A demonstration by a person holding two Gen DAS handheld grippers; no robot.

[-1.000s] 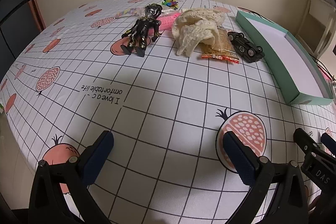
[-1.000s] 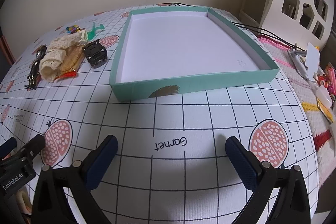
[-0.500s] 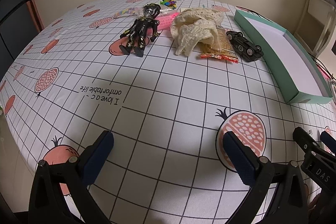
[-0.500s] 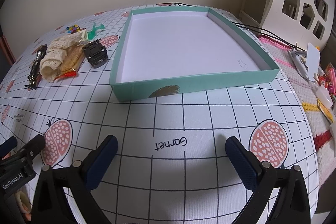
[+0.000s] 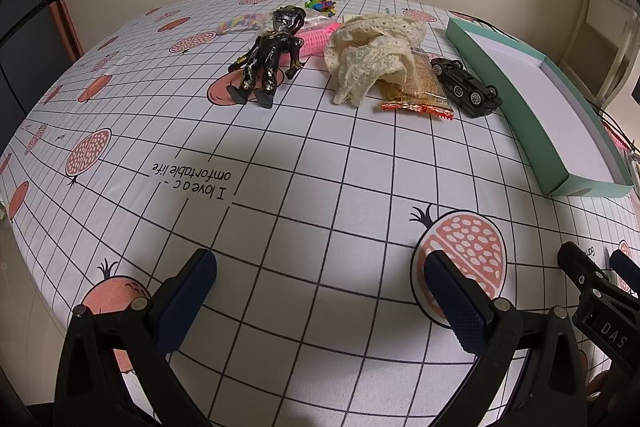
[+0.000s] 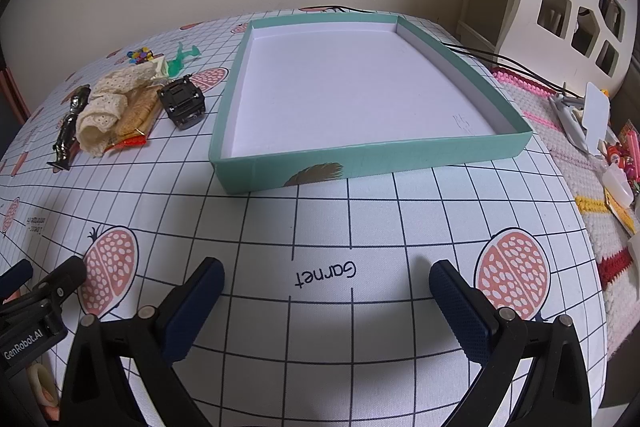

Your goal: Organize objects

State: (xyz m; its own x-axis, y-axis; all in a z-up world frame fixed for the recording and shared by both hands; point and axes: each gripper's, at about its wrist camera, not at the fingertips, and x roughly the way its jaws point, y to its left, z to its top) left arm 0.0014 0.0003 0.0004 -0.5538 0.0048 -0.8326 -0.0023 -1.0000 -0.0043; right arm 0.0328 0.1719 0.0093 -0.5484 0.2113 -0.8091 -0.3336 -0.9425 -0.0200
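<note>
1. Left gripper (image 5: 320, 285) and right gripper (image 6: 326, 285): fingers spread wide, holding nothing, above the grid-print cloth bench (image 5: 320, 167).
2. Glossy black figurine (image 5: 266, 61), cream lace (image 5: 372, 55), crinkled snack packet (image 5: 420, 89) and overturned toy car (image 5: 466, 87) lay clustered beside the shallow teal box (image 6: 280, 173), white-lined.
3. Left view had closed in on the cluster since a second earlier.

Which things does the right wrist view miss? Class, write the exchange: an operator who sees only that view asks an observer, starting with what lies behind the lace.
Observer: A pink plastic thing lies behind the lace, touching the doll.
Operator: Anything past the doll's head?
Observer: A pastel striped packet lies there.
Operator: Is the left gripper holding something?
Observer: No. The left gripper is open over bare tablecloth.
</note>
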